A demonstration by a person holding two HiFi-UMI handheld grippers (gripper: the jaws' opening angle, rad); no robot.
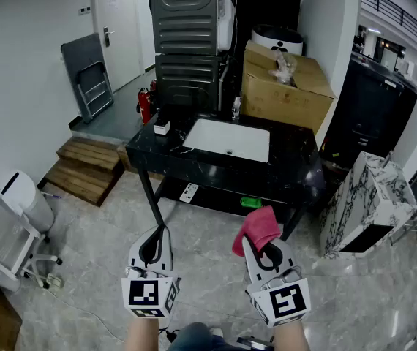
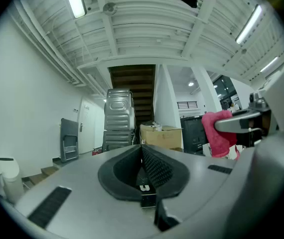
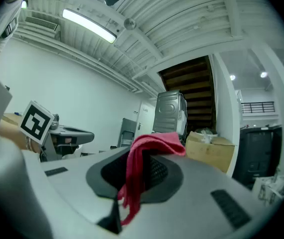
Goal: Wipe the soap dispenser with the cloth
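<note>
My head camera looks steeply down over the left tool (image 1: 157, 234) and right tool (image 1: 257, 246) toward the distant desk (image 1: 303, 170). Each tool's camera faces level along its jaws; all views share the cardboard box (image 1: 282, 93).

Bright ceiling tubes (image 2: 75, 0), fisheye edges — vignetted

Right tool (image 1: 261, 248) grips red cloth (image 1: 256, 229) facing sink (image 1: 216, 134).

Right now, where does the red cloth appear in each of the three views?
Head view: red cloth, low, right of centre, on the right gripper.
Left gripper view: cloth at the right, mid-height.
Right gripper view: cloth in the centre, pinched between the fingers.
Shared landmark: cardboard box.
</note>
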